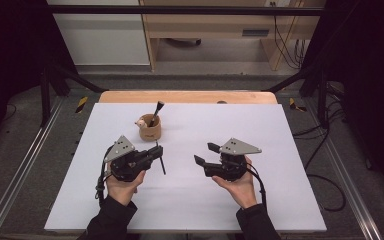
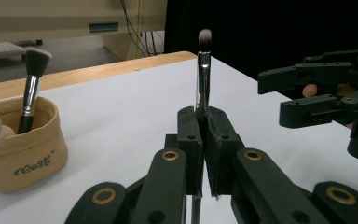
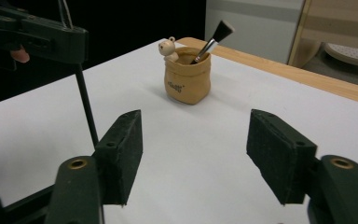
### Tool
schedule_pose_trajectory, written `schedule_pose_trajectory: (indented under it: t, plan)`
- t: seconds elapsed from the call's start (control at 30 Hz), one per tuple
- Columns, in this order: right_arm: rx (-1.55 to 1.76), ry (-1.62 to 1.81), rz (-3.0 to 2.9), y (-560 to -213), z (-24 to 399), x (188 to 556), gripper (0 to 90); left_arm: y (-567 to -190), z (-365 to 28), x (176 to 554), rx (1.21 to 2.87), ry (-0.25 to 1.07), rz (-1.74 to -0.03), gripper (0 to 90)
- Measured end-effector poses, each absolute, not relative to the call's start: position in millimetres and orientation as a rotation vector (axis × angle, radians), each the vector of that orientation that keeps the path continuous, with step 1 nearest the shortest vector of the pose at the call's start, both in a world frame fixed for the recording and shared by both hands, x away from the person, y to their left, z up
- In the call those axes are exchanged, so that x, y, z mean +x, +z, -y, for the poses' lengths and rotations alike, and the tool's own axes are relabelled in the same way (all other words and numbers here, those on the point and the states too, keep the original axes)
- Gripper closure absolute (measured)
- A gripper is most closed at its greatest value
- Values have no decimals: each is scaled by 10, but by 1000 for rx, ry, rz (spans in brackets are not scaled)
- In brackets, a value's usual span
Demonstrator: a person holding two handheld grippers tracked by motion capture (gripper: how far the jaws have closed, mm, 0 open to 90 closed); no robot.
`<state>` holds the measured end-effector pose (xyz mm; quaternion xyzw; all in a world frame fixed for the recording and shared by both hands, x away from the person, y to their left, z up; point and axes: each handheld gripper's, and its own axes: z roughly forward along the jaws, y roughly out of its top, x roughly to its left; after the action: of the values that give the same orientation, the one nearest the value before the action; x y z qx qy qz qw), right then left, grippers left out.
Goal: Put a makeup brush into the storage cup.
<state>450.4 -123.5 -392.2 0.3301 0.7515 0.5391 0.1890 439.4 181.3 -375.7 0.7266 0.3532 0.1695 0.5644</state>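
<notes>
Nearest to us, our left gripper [image 1: 156, 152] has its jaws pressed together on a slim makeup brush [image 2: 203, 74], pinching it on the dark handle just below the shiny metal ferrule, bristle tip pointing up in the left gripper view. In the high view the handle hangs below the jaws towards the white table [image 1: 260, 200]. We judge it light, stiff and slick along the handle and soft at the tip, so that handle grip is the right one: keep off the bristles. Our right gripper [image 1: 204, 153] sits apart to the right, jaws spread, nothing between them. Farther out, the tan pouch-shaped brush holder [image 3: 187, 82] stands upright on the table with a flat-topped brush [image 3: 216, 38] leaning inside and a little bear figure [image 3: 168, 48] at its rim. It looks tippy, so we'd lower gently.
</notes>
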Motion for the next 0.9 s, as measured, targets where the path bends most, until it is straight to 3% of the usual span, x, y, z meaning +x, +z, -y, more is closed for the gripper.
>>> schedule_pose_trajectory:
  t: [0.47,0.9]
  plan:
    - [1010,1457,-2012,-3936,1621,4445,141,-3711,-1976,4423,1692,439,-858,848]
    - [1075,1395,-1978,-4011,1928,4377,67,-3680,-2095,4448,1673,458,-882,847]
